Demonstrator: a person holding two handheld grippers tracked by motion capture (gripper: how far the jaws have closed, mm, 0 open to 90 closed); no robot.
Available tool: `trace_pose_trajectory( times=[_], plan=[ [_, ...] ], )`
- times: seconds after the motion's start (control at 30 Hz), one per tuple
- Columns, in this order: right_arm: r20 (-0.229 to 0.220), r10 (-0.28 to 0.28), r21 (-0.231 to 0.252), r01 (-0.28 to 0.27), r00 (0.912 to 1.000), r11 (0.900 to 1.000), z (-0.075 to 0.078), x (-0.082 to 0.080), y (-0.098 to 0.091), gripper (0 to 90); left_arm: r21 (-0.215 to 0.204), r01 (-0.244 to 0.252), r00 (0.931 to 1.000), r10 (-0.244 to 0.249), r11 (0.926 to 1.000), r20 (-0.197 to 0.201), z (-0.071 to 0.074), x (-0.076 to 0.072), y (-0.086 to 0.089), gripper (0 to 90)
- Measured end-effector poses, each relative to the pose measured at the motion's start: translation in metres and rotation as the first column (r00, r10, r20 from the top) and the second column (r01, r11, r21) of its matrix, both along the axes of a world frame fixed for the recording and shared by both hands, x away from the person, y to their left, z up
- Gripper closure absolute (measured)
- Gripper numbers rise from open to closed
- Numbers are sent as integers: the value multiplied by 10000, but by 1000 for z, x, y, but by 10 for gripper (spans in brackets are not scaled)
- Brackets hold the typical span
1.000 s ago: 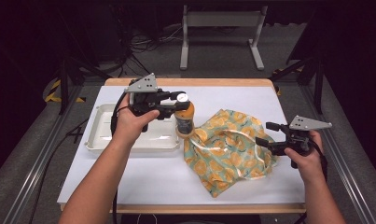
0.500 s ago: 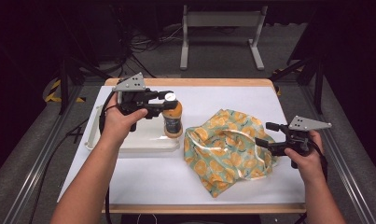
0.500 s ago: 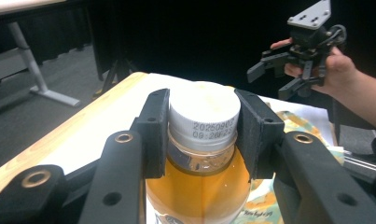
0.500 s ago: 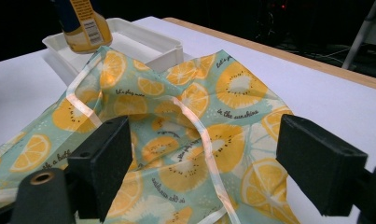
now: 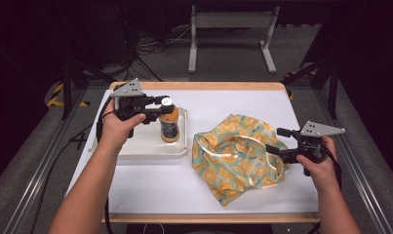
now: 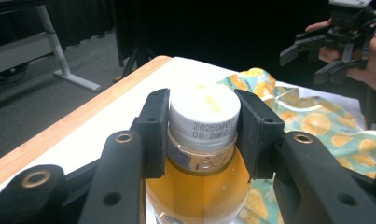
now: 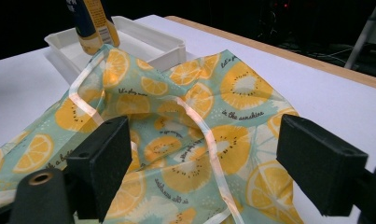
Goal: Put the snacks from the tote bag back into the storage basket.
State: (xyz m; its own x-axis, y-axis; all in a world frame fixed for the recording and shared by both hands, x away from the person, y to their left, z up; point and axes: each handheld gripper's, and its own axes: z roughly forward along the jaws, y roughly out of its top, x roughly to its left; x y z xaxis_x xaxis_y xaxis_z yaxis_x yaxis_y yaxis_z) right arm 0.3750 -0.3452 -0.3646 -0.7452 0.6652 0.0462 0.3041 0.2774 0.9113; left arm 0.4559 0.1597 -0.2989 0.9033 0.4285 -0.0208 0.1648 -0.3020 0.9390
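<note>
Pinching the bottle (image 5: 169, 126) by its cap over the tray (image 5: 135, 146), the left gripper (image 5: 161, 108) should lower it straight and slowly, while the right gripper (image 5: 277, 141) waits spread wide by the bag (image 5: 235, 156).

Bare tabletop (image 5: 150, 187) lies open near the person; the bag (image 5: 238, 156) (crumpled, sprawling) and tray (image 5: 135, 151) block the middle.

Cap (image 6: 205, 114) carries a printed stamp, "2025090" over "09:26", the rest curving out of sight; bag (image 7: 195, 126) reads "in the sunshine" among its fruit slices
</note>
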Motion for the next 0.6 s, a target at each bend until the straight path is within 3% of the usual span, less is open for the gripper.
trace_pose_trajectory(
  times=[0.6],
  plan=[
    [-35, 99, -21, -99, 9999, 9999, 0, 0, 3, 185, 384, 393, 9989, -383, 9985, -263, -33, 1, 1, 584]
  ],
)
